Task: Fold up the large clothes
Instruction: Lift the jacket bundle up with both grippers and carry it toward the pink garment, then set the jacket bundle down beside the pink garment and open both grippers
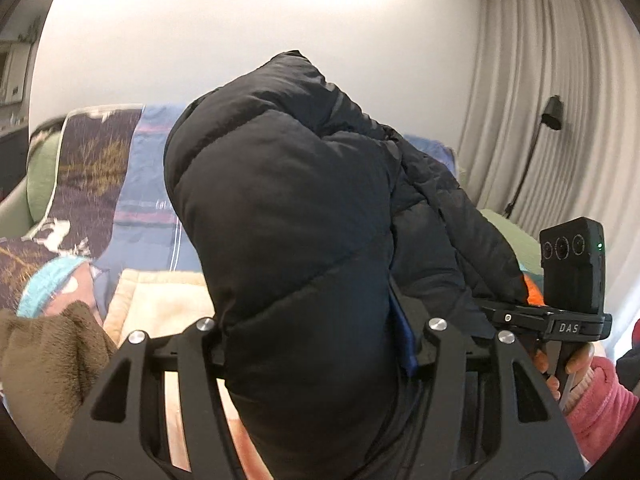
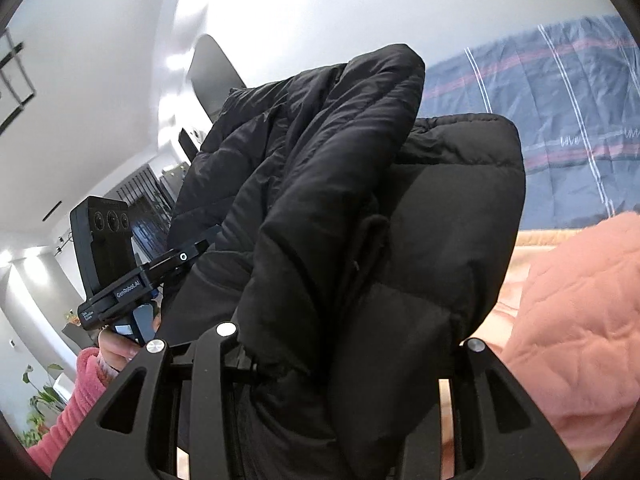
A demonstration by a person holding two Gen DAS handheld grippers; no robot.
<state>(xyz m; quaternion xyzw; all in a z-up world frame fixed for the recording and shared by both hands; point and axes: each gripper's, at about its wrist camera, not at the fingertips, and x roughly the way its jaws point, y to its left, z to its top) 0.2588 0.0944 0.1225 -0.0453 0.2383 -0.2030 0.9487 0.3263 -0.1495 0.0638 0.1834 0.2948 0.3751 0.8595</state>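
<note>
A black puffer jacket (image 1: 288,208) fills the middle of both wrist views and hangs lifted in the air between the two grippers. My left gripper (image 1: 320,344) is shut on a thick fold of the jacket, which hides its fingertips. My right gripper (image 2: 344,344) is shut on another fold of the jacket (image 2: 360,200), fingertips hidden too. The right gripper's camera block (image 1: 572,268) shows at the right of the left wrist view, and the left gripper's block (image 2: 108,256) at the left of the right wrist view, so the two are close together.
Below lies a bed with a blue striped sheet (image 1: 148,184) (image 2: 560,120), a patterned dark blanket (image 1: 84,168), a brown fleece (image 1: 44,364) and a pink quilted cover (image 2: 576,312). White curtains (image 1: 560,100) and a black floor lamp (image 1: 536,152) stand at the right.
</note>
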